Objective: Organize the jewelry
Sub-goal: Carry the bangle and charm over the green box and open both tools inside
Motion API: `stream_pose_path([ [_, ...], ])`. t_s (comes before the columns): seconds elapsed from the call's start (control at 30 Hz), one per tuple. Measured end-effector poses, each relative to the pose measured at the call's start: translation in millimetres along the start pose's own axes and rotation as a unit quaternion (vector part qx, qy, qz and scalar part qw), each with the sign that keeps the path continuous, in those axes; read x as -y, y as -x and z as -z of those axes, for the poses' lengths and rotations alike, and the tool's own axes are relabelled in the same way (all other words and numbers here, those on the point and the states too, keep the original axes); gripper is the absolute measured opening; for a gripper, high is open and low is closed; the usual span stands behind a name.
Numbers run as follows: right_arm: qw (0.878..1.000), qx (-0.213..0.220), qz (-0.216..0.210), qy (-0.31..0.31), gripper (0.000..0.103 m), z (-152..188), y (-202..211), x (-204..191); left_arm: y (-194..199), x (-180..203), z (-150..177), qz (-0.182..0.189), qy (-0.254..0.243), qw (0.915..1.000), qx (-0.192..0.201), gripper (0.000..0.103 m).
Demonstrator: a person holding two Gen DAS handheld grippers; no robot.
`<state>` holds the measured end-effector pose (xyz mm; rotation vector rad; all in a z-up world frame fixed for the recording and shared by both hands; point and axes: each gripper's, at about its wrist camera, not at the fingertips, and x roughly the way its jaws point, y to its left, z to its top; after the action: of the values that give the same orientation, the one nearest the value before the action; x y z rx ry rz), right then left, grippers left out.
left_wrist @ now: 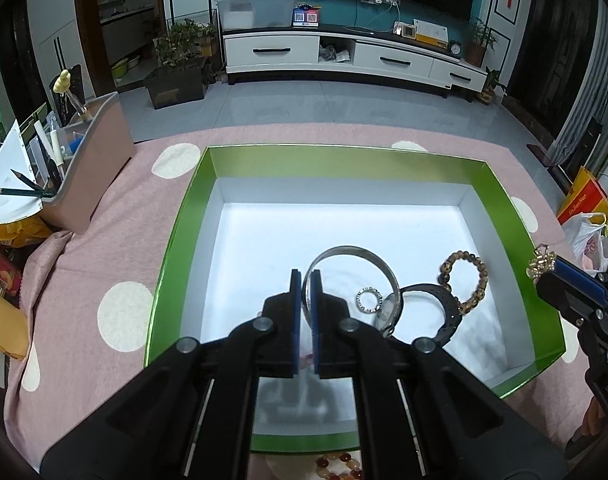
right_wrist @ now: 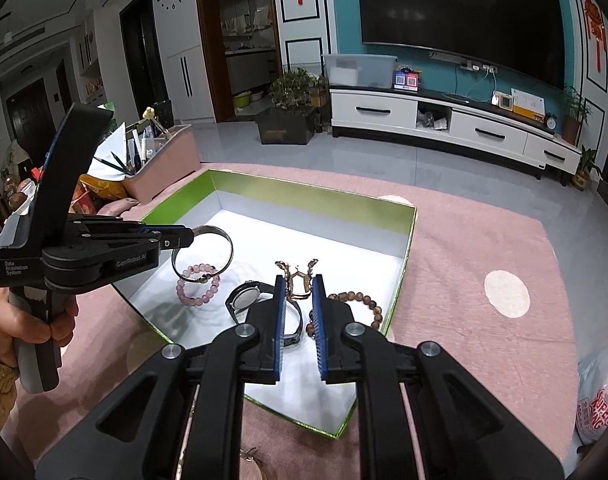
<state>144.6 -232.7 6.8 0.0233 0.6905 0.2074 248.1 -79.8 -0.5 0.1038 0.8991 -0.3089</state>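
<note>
Silver bangle (left_wrist: 351,264) is hanging pinched in the left gripper (left_wrist: 306,280) over the box (left_wrist: 343,152); right gripper (right_wrist: 298,284) is clamping a gold piece (right_wrist: 298,276). Watch (right_wrist: 246,298) and bracelets already lie inside; orange beads (left_wrist: 337,466) are waiting outside.

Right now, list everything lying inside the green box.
Inside the green box: a watch, pink bead bracelet, brown bead bracelet and small sparkly ring. The gripper fingers cover part of the floor.
</note>
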Motion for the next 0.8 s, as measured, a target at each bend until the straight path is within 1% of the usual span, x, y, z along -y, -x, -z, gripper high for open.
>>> stream_pose_path([
  [0.8,0.999,-0.037,0.008,-0.011,0.013,-2,-31,7,-17,2,3,-0.004,-0.002,0.9998,-0.019,0.006],
])
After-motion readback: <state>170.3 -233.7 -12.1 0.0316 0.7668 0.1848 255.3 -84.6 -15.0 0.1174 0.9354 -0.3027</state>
